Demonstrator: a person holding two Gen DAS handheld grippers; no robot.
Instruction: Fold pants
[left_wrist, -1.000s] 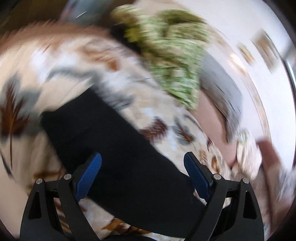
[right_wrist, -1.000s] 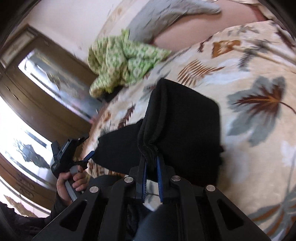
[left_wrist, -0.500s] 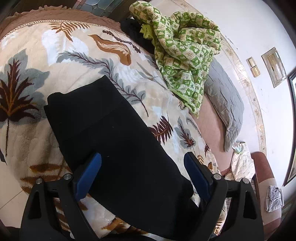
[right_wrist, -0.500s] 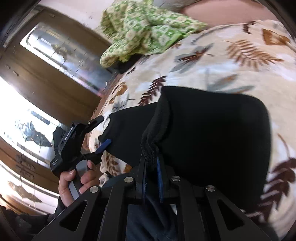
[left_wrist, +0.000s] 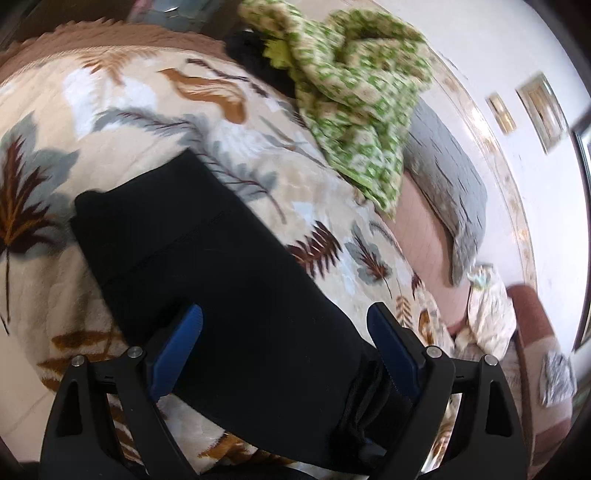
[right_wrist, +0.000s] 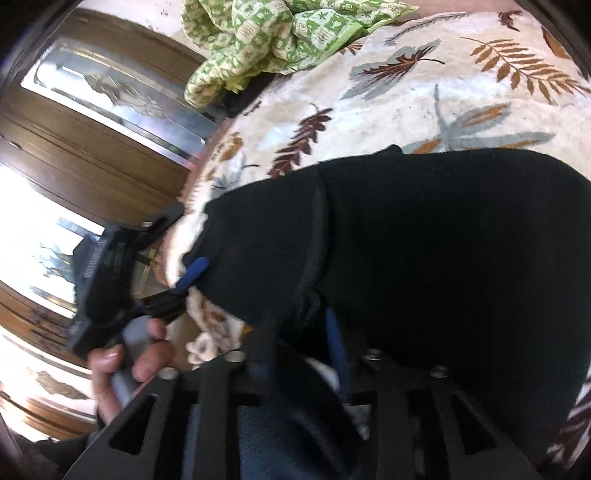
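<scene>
Here the black pants (left_wrist: 221, 295) are lying folded on the leaf-print blanket (left_wrist: 129, 122), near the bed's edge. The left gripper (left_wrist: 284, 332) is hovering wide open over them, holding nothing. The right gripper (right_wrist: 303, 332) is sitting against the bunched waist edge; whether its fingers are pinching cloth I cannot tell, as blur is hiding them. If cloth is snagging there, pulling away risks dragging the fold apart or off the edge.

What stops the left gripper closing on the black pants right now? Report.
Probably nothing. The left gripper is open, its jaws set on either side of the black pants, which lie on the leaf-print blanket with nothing over them.
</scene>
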